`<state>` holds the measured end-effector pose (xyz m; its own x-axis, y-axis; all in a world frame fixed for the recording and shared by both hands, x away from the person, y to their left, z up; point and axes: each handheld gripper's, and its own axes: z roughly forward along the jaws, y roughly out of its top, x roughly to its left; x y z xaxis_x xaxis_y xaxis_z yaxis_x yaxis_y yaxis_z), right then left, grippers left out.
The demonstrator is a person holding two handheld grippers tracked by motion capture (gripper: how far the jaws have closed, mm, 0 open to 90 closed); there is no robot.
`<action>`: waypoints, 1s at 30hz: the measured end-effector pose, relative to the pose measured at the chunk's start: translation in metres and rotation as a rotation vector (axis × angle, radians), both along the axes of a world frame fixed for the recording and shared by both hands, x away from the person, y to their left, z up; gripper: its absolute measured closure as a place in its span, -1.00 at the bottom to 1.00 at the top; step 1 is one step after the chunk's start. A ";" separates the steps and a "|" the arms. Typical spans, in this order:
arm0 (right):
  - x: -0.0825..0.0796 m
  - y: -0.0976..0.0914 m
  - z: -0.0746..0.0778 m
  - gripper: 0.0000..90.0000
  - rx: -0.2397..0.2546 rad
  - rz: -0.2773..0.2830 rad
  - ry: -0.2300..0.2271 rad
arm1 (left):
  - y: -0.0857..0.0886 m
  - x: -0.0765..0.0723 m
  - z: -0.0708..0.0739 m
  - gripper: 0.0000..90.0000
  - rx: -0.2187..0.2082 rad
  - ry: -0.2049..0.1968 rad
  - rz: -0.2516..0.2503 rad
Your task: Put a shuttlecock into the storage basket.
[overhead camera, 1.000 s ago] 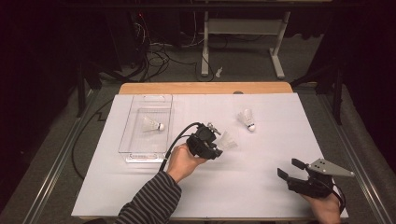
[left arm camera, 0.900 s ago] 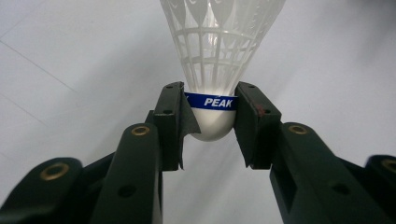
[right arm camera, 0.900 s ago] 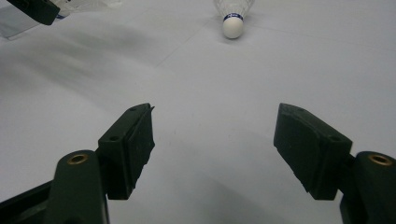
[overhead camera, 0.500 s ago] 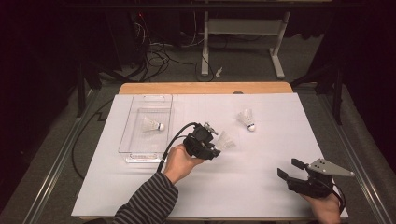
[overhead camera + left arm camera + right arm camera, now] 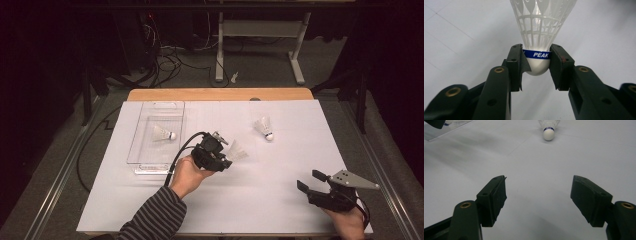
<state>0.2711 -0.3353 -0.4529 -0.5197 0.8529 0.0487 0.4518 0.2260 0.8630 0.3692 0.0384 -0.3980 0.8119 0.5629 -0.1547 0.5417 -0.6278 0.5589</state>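
Item 1. White plastic shuttlecock with a rounded white cork and a blue band printed "PEAK" [image 5: 537, 53]: held at the cork between the pads of the left claw [image 5: 536, 66], skirt pointing away from the claw. In the high view it [image 5: 239, 150] sits near the middle of the surface, just right of the clear tray.

Item 2. Left claw [image 5: 222, 159]: black, two-jawed, cable trailing, carried by a hand in a striped sleeve [image 5: 155, 217]. Jaws partway closed, pads pressed on either side of the shuttlecock's cork.

Item 3. Right claw [image 5: 307, 182]: black, with a grey three-cornered plate on top, at the near right corner of the surface. Jaws stand wide apart with nothing between them; in the right gripper view [image 5: 537, 195] bare white surface lies between the pads.

Item 4. Second white shuttlecock [image 5: 263, 127]: lying on its side on the far right part of the surface, well apart from both claws; seen far ahead in the right gripper view [image 5: 549, 130].

Item 5. Third white shuttlecock [image 5: 163, 133]: lying inside the tray.

Item 6. Clear rectangular plastic tray [image 5: 150, 162]: far left on the surface.

Item 7. White-covered surface [image 5: 250, 210] with a wooden far edge.
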 end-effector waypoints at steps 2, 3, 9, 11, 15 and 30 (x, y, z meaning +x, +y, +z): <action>0.000 0.000 0.000 -0.35 0.000 0.000 -0.001 | 0.002 0.000 0.000 0.44 0.001 -0.004 0.004; 0.000 0.000 0.000 -0.35 0.001 0.000 -0.001 | 0.003 0.000 0.001 0.44 0.001 -0.003 0.006; 0.000 0.000 0.000 -0.35 0.000 -0.001 0.001 | 0.008 -0.001 0.004 0.44 -0.007 -0.011 0.017; 0.000 0.000 0.000 -0.35 0.001 -0.001 0.001 | 0.009 -0.001 0.006 0.44 -0.002 -0.012 0.015; 0.000 0.000 0.000 -0.35 0.000 -0.001 0.000 | 0.012 -0.003 0.007 0.44 0.002 -0.020 0.019; 0.000 0.000 0.000 -0.35 -0.001 -0.001 0.001 | 0.027 -0.006 0.016 0.44 0.004 -0.050 0.051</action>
